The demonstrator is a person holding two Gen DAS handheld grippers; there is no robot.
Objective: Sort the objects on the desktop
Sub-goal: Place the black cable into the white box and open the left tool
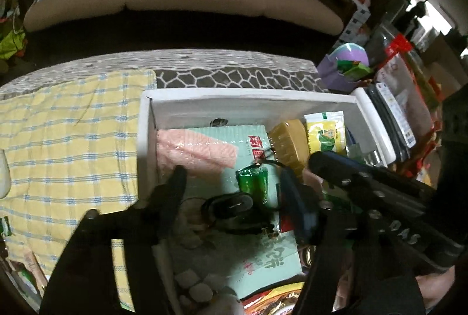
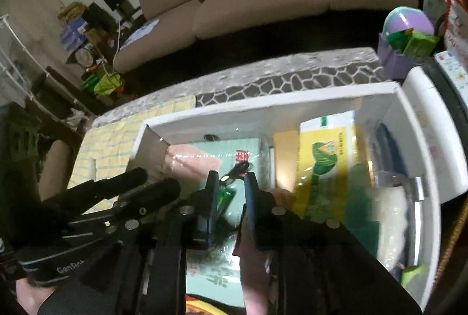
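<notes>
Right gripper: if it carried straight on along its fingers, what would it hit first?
Probably the green battery pack, which lies between and just ahead of the right gripper's slightly parted fingers, on the pale green packet in the white box. Depth is unclear.

White box (image 1: 248,98) is packed full, both hand-held grippers crowding it; yellow checked cloth (image 1: 67,145) alongside lies bare.

Dim indoor light is leaving both views murky; daylight is glaring from a window (image 1: 433,14) at right. Fisheye is bending the edges, and motion blur is softening the white box (image 2: 263,110).
</notes>
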